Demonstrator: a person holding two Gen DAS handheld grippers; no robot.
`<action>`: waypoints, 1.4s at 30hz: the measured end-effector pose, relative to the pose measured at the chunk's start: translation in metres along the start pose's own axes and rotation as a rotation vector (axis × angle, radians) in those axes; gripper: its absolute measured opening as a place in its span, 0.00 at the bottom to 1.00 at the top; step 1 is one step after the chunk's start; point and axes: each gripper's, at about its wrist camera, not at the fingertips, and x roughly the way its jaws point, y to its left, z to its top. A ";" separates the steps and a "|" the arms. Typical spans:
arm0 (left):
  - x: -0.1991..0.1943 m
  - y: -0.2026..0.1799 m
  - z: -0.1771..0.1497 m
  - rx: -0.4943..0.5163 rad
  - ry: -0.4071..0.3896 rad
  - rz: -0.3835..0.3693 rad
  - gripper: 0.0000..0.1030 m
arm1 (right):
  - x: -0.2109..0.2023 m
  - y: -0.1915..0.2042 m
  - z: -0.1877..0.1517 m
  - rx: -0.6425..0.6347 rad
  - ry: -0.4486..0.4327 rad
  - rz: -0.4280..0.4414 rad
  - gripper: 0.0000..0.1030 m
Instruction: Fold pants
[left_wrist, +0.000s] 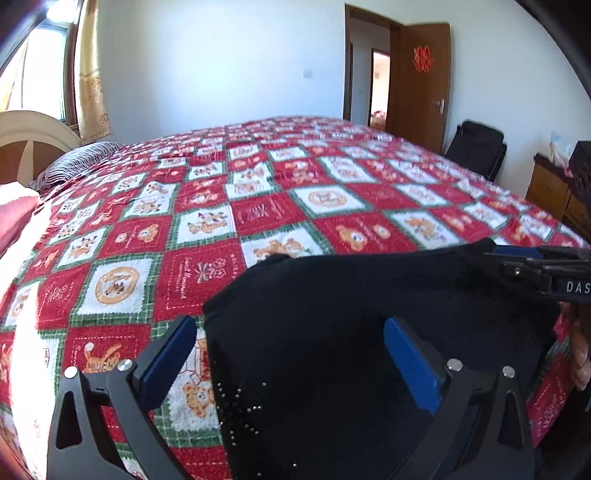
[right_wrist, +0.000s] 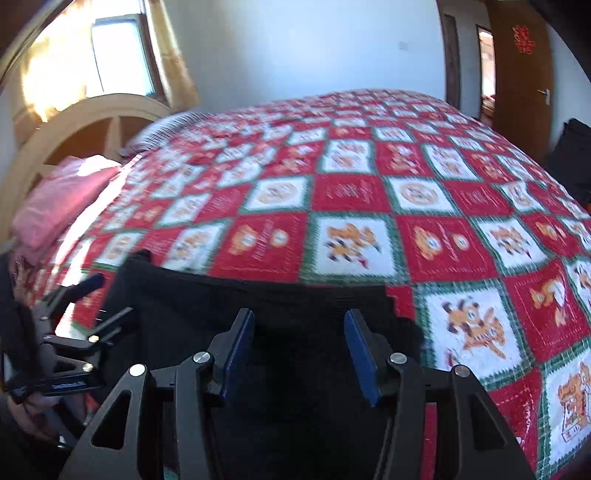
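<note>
We have the black pants (left_wrist: 332, 314) lying on the red-and-white patchwork bedspread (left_wrist: 207, 221), at its near edge, well away from the striped pillow (left_wrist: 74, 162) by the headboard. Our left gripper (left_wrist: 291, 354) has its fingers spread wide, straddling the pants' left edge without pinching it. Our right gripper (right_wrist: 299, 343) hovers over the pants' far hem, fingers moderately apart with dark cloth between them but not clamped. We judge both are placed at the outer corners so a fold can be lifted evenly.
</note>
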 end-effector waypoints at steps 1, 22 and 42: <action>0.003 -0.001 0.000 0.000 0.010 -0.001 1.00 | 0.000 -0.006 -0.004 0.006 0.008 -0.005 0.51; -0.003 0.001 -0.016 -0.018 0.048 -0.033 1.00 | -0.011 -0.029 -0.024 0.024 0.011 -0.087 0.61; -0.003 0.034 -0.030 -0.115 0.035 -0.108 1.00 | -0.017 -0.068 -0.041 0.184 0.043 0.041 0.71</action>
